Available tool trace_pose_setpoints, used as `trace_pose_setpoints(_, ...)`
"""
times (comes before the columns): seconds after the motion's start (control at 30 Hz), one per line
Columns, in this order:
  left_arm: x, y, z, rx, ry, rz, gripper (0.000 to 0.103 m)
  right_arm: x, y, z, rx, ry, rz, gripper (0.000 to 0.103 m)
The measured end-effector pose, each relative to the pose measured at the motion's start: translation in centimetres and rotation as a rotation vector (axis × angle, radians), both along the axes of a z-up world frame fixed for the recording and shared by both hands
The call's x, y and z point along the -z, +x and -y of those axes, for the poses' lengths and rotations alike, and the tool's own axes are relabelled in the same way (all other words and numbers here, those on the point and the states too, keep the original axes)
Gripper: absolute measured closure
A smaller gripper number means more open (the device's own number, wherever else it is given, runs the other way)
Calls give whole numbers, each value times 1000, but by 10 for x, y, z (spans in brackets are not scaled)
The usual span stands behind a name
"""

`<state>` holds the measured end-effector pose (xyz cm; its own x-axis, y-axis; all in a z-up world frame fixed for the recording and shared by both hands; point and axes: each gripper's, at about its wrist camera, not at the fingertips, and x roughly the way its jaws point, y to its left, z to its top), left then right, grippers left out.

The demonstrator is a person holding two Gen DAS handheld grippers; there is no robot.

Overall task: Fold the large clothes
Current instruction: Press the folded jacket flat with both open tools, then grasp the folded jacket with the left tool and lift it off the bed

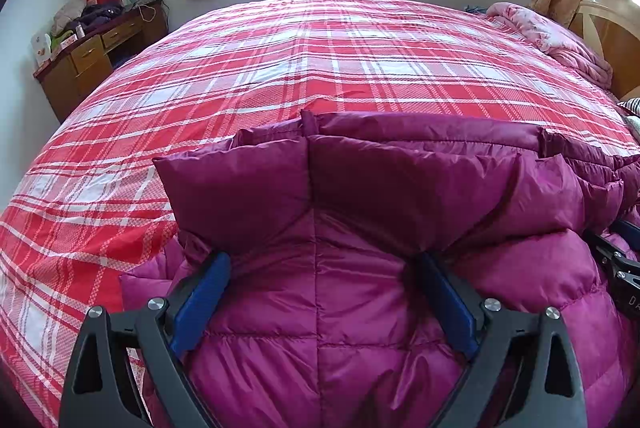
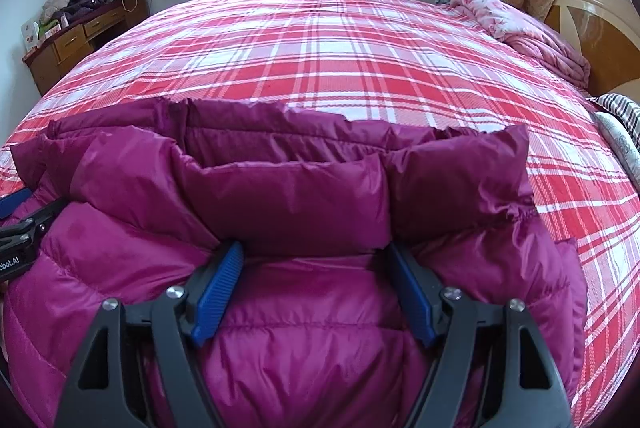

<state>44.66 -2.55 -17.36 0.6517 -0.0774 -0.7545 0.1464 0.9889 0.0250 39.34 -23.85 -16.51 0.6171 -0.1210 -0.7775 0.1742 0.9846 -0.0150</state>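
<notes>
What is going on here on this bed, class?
A person is working two handheld grippers on a magenta puffy jacket spread over a red plaid bedspread. The left gripper and right gripper sit side by side, each with wide-set jaws straddling a raised bunch of the jacket's padding. Whether the pads truly pinch the fabric cannot be told. The fold looks partway done.

Glossy quilted jacket (image 1: 352,308) cloth, matt woven plaid bedspread (image 1: 280,67), varnished wooden desk (image 1: 96,51), ribbed blue pads (image 2: 220,288).
</notes>
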Motion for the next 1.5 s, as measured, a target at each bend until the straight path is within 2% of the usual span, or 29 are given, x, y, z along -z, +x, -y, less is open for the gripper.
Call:
trace_pose_setpoints(0.5, 2, 0, 3, -10, 22, 2, 6, 0, 3, -4, -2, -24, -17, 26)
trace_pose_setpoints(0.63, -5, -2, -3, -2, -12, -10, 6, -17, -15, -6, 13, -7, 5, 26)
trace_pose_setpoints(0.8, -39, -50, -37, -17, -141, 72, 6, -43, -70, -36, -68, 24, 95, 24)
trace_pose_setpoints(0.87, -47, -77, -52, -27, -136, 111, 6, -44, -88, -49, -90, 30, 113, 24)
trace_pose_setpoints(0.97, -36, -112, -74, -66, -99, 94, 6, -37, -103, -65, -112, 37, 113, 24)
trace_pose_setpoints(1.03, -25, -132, -94, -85, -152, 63, 6, -28, -109, -77, -119, 3, 110, 24)
trace_pose_setpoints(1.17, -3, -156, -119, -113, -335, -3, 6, -8, -107, -85, -108, -58, 102, 21)
trace_pose_setpoints(1.27, -3, -164, -115, -101, -360, 36, 6, 2, -102, -90, -121, -131, 107, 16)
trace_pose_setpoints(1.37, 0, -161, -109, -67, -421, 21, 7, 1, -104, -88, -115, -117, 104, 16)
trace_pose_setpoints(1.4, 2, -161, -105, -60, -430, 20, 9, 1, -104, -88, -115, -114, 103, 16)
trace_pose_setpoints(1.43, 2, -161, -101, -51, -429, 26, 19, 0, -105, -86, -113, -105, 104, 16)
trace_pose_setpoints(1.47, 3, -160, -97, -27, -444, 25, 31, -3, -107, -84, -111, -85, 104, 16)
trace_pose_setpoints(1.5, 5, -158, -94, -6, -465, 4, 53, -7, -111, -82, -108, -65, 106, 16)
